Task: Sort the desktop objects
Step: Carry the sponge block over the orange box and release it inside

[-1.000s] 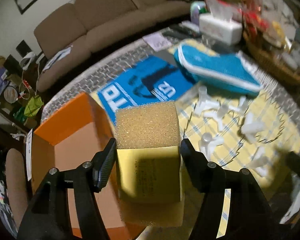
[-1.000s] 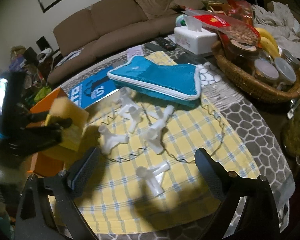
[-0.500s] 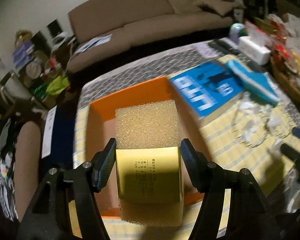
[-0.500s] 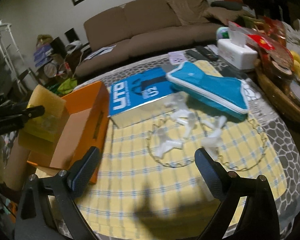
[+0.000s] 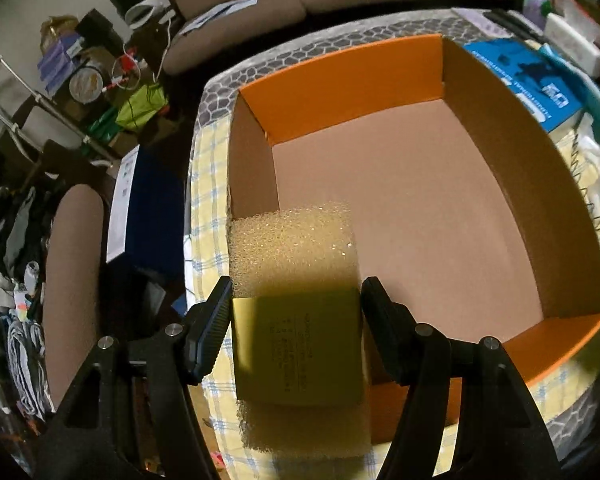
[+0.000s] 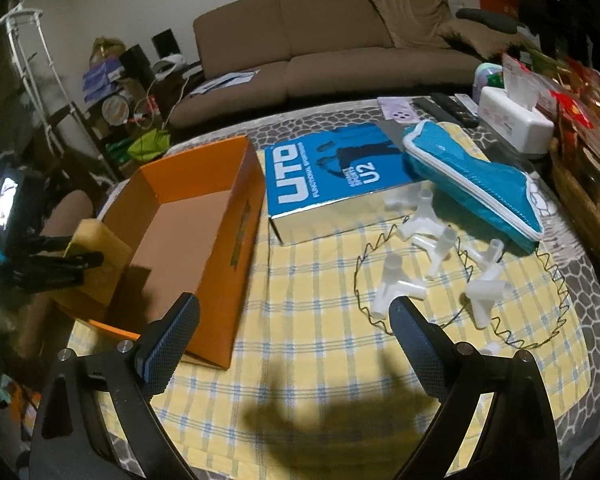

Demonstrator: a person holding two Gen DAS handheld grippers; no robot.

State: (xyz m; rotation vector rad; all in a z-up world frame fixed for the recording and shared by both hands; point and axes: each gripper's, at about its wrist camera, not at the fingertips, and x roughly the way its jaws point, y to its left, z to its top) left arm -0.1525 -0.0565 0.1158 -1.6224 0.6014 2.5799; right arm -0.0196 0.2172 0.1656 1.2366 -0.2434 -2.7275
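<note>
My left gripper [image 5: 296, 300] is shut on a yellow sponge block [image 5: 294, 260] with a gold printed label. It hangs over the near left corner of the open orange cardboard box [image 5: 340, 76], whose brown floor is bare. In the right wrist view the same sponge [image 6: 100, 248] sits in the left gripper [image 6: 80, 254] at the box's [image 6: 220, 216] left end. My right gripper [image 6: 296, 328] is open over the yellow checked cloth [image 6: 308, 288], nothing between its fingers. Several white plastic connectors [image 6: 396, 284] lie inside a wire ring [image 6: 540, 264] to its right.
A blue UTO box [image 6: 332, 184] and a blue zip pouch [image 6: 472, 180] lie beyond the connectors. A tissue box [image 6: 516, 120], remotes [image 6: 448, 106] and a wicker basket [image 6: 576, 196] crowd the far right. A brown sofa [image 6: 340, 48] stands behind; clutter fills the floor at left.
My left gripper carried the sponge leftward from over the cloth to over the orange box and tipped down. My right gripper swung left too; the box and the blue UTO box came into its view.
</note>
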